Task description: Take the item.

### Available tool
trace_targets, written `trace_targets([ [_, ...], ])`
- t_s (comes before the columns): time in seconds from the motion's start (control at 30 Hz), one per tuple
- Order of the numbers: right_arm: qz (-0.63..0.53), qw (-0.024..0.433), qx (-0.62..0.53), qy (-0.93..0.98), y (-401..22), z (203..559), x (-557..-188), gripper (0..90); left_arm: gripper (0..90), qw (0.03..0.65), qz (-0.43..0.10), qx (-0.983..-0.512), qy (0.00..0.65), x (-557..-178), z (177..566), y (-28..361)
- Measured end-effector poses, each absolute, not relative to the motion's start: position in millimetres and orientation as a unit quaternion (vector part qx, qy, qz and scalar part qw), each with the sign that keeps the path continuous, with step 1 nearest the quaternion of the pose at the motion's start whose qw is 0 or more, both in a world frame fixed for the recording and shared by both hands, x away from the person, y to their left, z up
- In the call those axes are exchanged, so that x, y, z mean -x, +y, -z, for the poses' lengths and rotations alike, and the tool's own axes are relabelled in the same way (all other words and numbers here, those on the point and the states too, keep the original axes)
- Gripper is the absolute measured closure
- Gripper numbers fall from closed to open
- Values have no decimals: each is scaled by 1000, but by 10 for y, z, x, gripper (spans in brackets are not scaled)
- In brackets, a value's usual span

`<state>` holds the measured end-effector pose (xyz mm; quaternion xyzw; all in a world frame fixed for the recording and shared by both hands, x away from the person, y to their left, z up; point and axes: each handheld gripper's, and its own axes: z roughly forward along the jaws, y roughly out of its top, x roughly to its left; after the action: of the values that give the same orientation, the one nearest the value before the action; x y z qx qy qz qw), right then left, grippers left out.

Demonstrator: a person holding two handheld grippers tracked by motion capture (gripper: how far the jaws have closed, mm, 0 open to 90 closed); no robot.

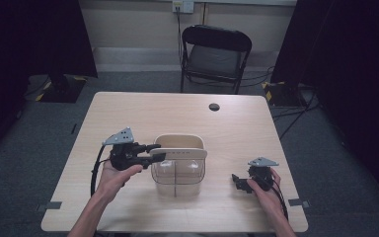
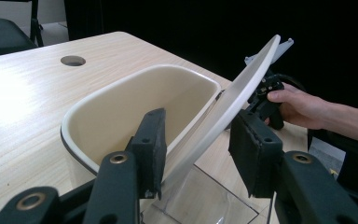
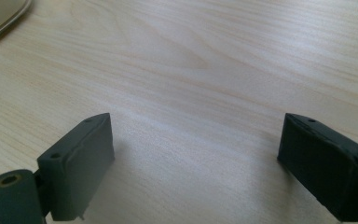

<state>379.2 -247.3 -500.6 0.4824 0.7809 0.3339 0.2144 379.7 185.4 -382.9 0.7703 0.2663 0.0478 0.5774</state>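
- Landmark: cream bin (image 1: 178, 142), seated in a clear container (image 1: 177, 178), near the middle of the table (image 1: 128, 111), a little toward the person's edge.
- A cream lid (image 2: 235, 100) is seen between the left gripper's (image 2: 196, 151) pads, tilted up over the bin's right rim. Contact between pads and lid is hard to judge: a gap is visible on both sides in the left gripper view, so no firm clamp is confirmed.
- In the high view the lid's grasped end is hidden behind the left gripper (image 1: 154, 152), at the bin's left rim.
- The clear container's lower walls are cut off in the left gripper view; its contents cannot be made out.
- The right gripper (image 1: 240, 183) is held well to the right of the bin, low over bare table, jaws wide apart with nothing between them (image 3: 193, 158). It is partly hidden by the lid in the left gripper view.
- A bin corner is clipped at the top left of the right gripper view.
- Open room: bare table behind the bin as far as the cable hole (image 1: 214, 106); free strips left and right of the bin up to the table edges.
- A folding chair (image 1: 215, 54) stands beyond the far edge, behind the bin.
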Motion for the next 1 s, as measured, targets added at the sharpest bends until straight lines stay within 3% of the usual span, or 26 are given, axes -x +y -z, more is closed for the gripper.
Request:
trace_targets([
  [1.0, -334, 215, -482, 781, -2473, 5006, -3792, 96, 606, 583, -43, -762, 278, -3896, 3834, 1874],
])
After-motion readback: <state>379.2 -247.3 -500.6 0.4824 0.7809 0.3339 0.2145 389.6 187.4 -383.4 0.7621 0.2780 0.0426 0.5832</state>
